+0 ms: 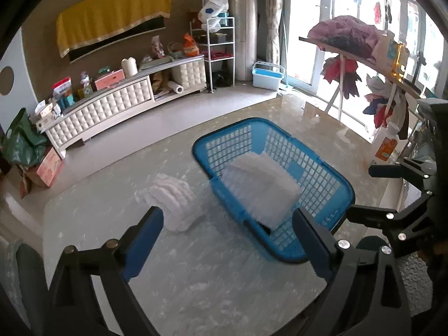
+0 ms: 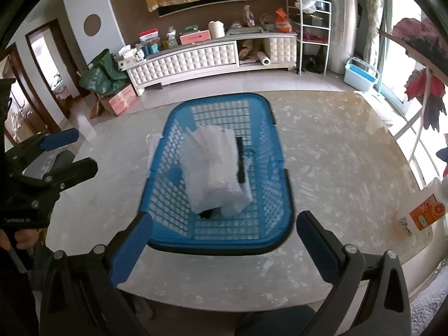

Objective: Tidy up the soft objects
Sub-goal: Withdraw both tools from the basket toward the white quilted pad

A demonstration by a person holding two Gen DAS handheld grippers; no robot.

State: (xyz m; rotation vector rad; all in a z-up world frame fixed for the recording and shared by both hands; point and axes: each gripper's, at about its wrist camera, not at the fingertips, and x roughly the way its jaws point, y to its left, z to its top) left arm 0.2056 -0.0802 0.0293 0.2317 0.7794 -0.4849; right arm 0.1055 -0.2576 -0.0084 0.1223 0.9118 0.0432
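Both grippers sit closest to the lenses: the left gripper [image 1: 226, 240] has its jaws spread wide with nothing between the blue pads, and the right gripper [image 2: 224, 240] is equally wide and empty, hanging over the near edge of the table [image 2: 336, 168].

That marble-patterned table carries everything that matters. Largest on it is the blue basket [image 2: 274, 224], a latticed plastic tub standing near the table's middle. Inside lies a white pad bundle [image 2: 212, 173], tilted against the basket's wall rather than flat, with something dark beneath its near end; what that is cannot be told. Outside the basket, just beside its left wall, a second stack of white pads [image 1: 176, 204] rests on the bare tabletop. A small orange carton [image 2: 420, 215] stands near the table's right edge, well apart from the basket.

One bundle looks delivered, so the stack outside is probably next. To do that well, the left gripper should come down squarely over the stack, close on its full thickness so no layer peels away, then lift clear of the rim before lowering. Setting it flat beside the tilted bundle would keep the basket tidy.
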